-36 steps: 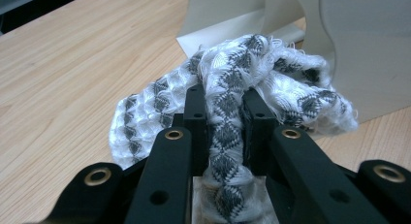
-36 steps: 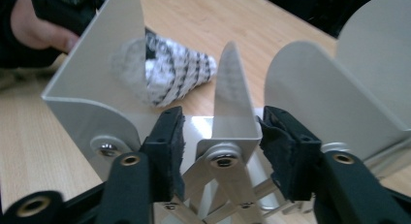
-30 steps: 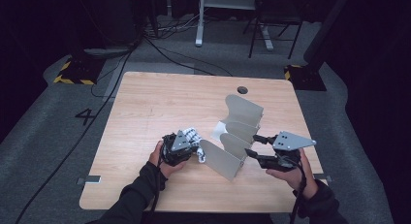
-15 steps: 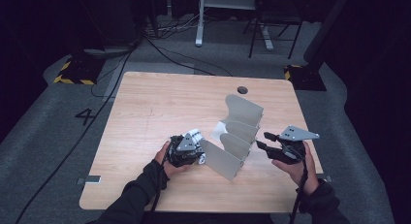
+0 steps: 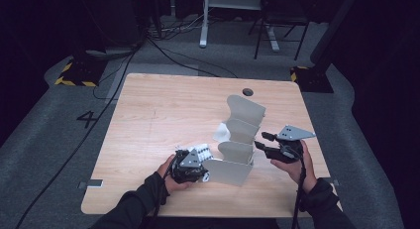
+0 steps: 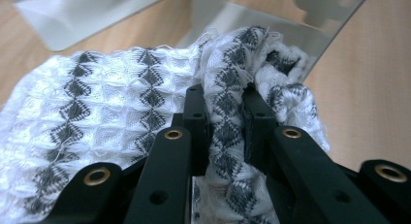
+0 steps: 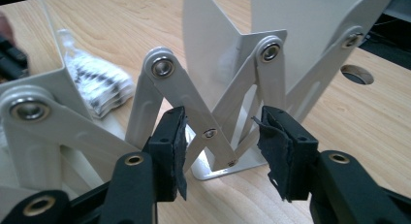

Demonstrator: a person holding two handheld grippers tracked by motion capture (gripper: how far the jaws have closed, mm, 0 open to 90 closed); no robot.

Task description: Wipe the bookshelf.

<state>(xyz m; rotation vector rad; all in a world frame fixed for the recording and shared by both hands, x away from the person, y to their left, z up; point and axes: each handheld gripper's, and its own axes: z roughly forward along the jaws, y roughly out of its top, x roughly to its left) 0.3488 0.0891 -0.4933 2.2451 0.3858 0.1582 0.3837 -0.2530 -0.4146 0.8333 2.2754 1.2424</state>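
Cloth, white with grey diamonds, is pinched tight in the left gripper, bunching over its jaws. Ahead of it sits the grey folding rack on the table. Right gripper: jaws half apart after just closing, nothing gripped, the rack's scissor links straight ahead. Its view also shows cloth tucked behind a rack panel.

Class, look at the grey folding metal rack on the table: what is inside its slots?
The grey folding metal rack has a white cloth piece in one middle slot. Its panels hide the other slot floors.
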